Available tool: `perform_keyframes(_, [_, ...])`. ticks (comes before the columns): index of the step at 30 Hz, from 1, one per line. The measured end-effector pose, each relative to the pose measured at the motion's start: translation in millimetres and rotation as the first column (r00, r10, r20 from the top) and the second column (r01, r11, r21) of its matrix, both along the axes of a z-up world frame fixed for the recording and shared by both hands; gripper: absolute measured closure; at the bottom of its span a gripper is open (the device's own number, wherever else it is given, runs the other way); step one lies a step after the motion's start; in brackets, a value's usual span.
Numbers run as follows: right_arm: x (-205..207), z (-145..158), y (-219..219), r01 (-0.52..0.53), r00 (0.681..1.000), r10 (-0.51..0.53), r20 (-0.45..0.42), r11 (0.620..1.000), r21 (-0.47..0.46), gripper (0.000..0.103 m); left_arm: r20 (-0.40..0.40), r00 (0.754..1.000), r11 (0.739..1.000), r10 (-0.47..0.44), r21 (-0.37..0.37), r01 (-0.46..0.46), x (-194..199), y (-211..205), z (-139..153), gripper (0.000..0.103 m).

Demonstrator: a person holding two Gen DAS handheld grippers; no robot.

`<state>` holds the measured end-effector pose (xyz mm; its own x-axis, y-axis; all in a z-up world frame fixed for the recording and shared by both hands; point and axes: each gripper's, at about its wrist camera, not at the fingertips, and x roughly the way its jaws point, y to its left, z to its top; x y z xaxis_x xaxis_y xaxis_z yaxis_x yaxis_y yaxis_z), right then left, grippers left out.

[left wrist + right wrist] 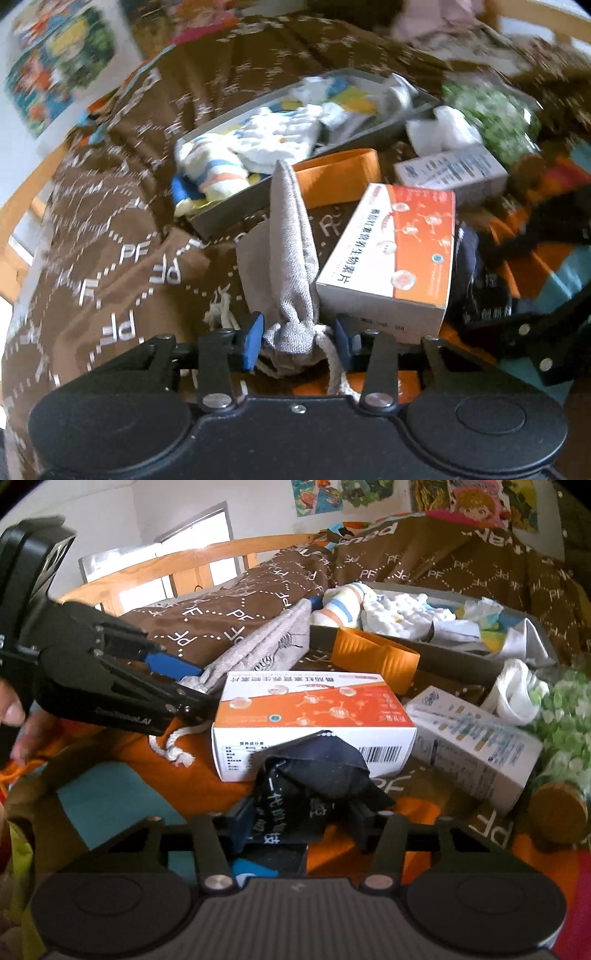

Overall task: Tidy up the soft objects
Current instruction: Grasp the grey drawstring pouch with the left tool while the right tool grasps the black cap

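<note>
Brown bedspread (110,206) printed with "PF" covers a wooden-framed bed; cartoon posters (476,498) hang on the wall behind.

Left gripper (299,339): blue pads pinching the gathered neck of a grey drawstring pouch (291,236). Pouch body stands up and away from the pads; its white cord (338,369) trails back toward the gripper body. Right wrist view shows the same gripper (192,681) entering from the left, pouch (266,638) slanting up from its tips.

Right gripper (303,818): pads close in on a crumpled dark cloth with white characters (314,775); the cloth sits between them and looks nipped, bunched above the pads.

Just beyond both: orange-and-white medicine box (314,720), lying flat, dark cloth against its near face. Smaller white box (472,749) lies to its right, tilted. Orange band (373,657) lies behind the medicine box, against a grey tray (207,221).

Tray holds folded white and striped baby clothes (266,140). White cloth bundle (517,690) sits outside the tray's right end, beside a green speckled item (565,716).
</note>
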<state>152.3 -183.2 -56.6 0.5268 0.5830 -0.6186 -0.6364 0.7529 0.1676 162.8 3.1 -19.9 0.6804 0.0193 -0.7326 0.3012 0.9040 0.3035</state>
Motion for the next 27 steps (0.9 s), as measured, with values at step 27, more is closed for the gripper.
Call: perform_keyframes(27, [-30,29,2,-0.016,0.997,0.011,0.078,0.998,0.058,0.09,0.01,0.986,0.939,0.169,-0.306,-0.158,-68,0,17,0.07])
